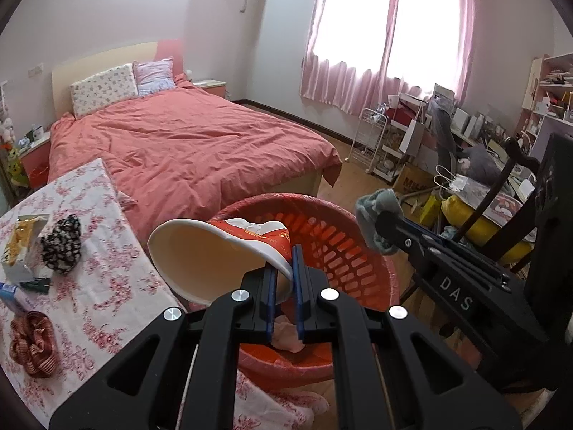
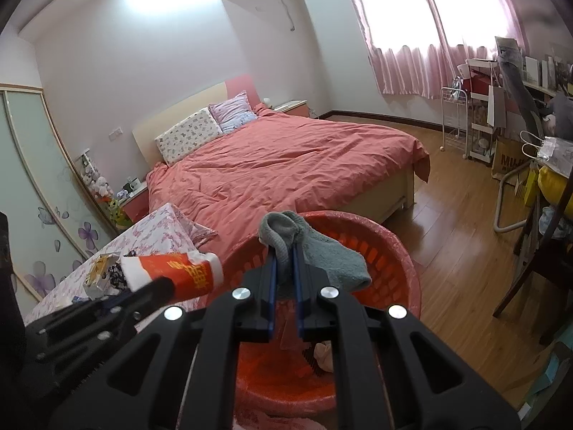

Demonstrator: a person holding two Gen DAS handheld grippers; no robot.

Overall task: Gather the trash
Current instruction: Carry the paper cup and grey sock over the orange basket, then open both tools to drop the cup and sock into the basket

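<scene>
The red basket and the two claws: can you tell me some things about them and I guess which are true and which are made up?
1. The left claw pinches a paper cup by its rim. True.
2. The right claw holds a banana. False: it is shut on a grey sock.
3. The red basket has nothing in it. False: some pale crumpled stuff lies at the bottom.
4. The cup is red and white outside. True.
5. The bed has a blue cover. False: the cover is pinkish red.
6. Both claws are over the basket. True.
</scene>
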